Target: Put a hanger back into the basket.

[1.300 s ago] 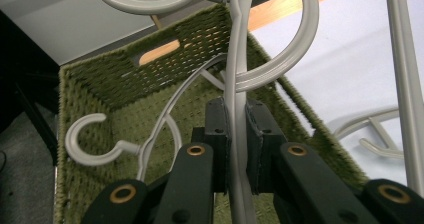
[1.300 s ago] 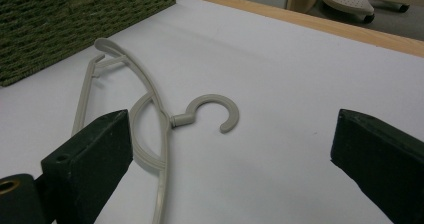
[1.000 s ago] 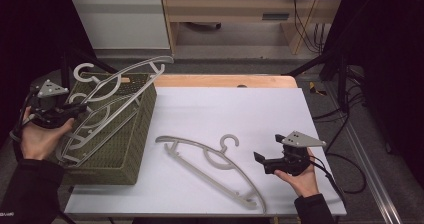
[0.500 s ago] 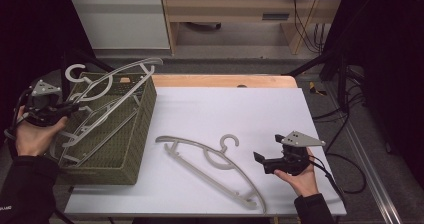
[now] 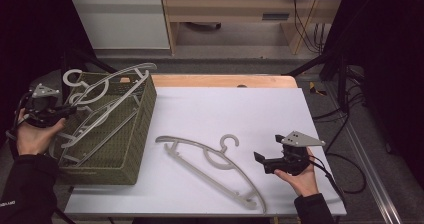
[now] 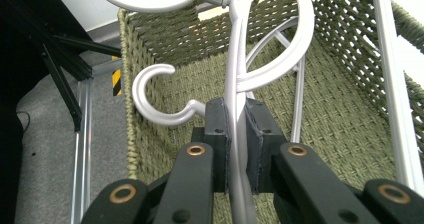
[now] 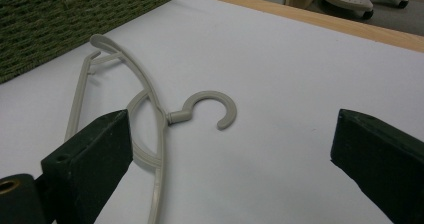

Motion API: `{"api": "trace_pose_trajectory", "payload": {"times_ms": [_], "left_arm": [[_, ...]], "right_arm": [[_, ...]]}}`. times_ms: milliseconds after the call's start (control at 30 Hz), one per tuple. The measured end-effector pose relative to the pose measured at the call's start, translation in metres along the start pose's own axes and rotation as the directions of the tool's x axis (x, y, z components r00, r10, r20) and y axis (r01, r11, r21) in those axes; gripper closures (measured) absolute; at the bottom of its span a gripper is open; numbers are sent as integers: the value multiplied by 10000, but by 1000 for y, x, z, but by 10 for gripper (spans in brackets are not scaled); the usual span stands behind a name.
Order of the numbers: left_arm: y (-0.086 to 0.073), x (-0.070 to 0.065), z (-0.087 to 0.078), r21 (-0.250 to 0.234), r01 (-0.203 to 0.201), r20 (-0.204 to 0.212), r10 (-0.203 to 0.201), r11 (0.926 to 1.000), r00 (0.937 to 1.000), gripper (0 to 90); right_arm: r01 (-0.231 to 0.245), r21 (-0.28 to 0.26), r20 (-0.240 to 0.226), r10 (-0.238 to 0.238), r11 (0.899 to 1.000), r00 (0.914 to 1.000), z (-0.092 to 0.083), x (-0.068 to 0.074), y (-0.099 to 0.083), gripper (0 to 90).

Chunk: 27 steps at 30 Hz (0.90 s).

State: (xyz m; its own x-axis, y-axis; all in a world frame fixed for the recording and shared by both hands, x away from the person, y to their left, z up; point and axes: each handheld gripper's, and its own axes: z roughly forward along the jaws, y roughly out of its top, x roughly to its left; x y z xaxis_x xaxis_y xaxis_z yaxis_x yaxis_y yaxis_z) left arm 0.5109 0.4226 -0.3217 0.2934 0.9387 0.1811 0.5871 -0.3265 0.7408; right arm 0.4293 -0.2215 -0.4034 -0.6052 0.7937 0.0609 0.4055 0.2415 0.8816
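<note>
left gripper: held in the person's left hand at the left end of the basket; jaws clenched on the bar of a grey hanger, seen pinched between both pads in the left gripper view.
held hanger: light grey plastic, gripped near its neck; its hook is raised above the basket's far left corner; its body slants across the basket opening, and the far end is seen over the right rim.
second hanger in basket: same grey plastic, lies tilted inside the basket under the held one; whether the two touch cannot be told from the high view.
basket: olive-green woven, rectangular, set at the left edge of the table; open top, weave and inner walls seen in the left gripper view.
right gripper: held in the person's right hand near the table's front right; jaws released and wide apart, nothing between the pads; it points left toward the loose hanger, kept apart from it.
loose hanger: grey plastic, lies flat on the table between basket and right gripper; hook is turned toward the far side of the table.
table: white top, wooden strip along the far edge.
</note>
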Motion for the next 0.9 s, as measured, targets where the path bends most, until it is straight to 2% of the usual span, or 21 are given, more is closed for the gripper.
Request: {"api": "trace_pose_trajectory", "payload": {"times_ms": [400,733,900], "left_arm": [[-14,14,-1,262,22,-103,-19,9997,9999,816],[-24,20,-1,388,24,-189,-17,9992,9998,816],[-28,19,3,546,-144,-387,165,9984,9991,816]], "right_arm": [[3,12,16,-3,10000,10000,1,0,0,39],[18,13,30,-18,10000,10000,1,0,0,39],[-4,51,35,4,10000,10000,1,0,0,39]]}}
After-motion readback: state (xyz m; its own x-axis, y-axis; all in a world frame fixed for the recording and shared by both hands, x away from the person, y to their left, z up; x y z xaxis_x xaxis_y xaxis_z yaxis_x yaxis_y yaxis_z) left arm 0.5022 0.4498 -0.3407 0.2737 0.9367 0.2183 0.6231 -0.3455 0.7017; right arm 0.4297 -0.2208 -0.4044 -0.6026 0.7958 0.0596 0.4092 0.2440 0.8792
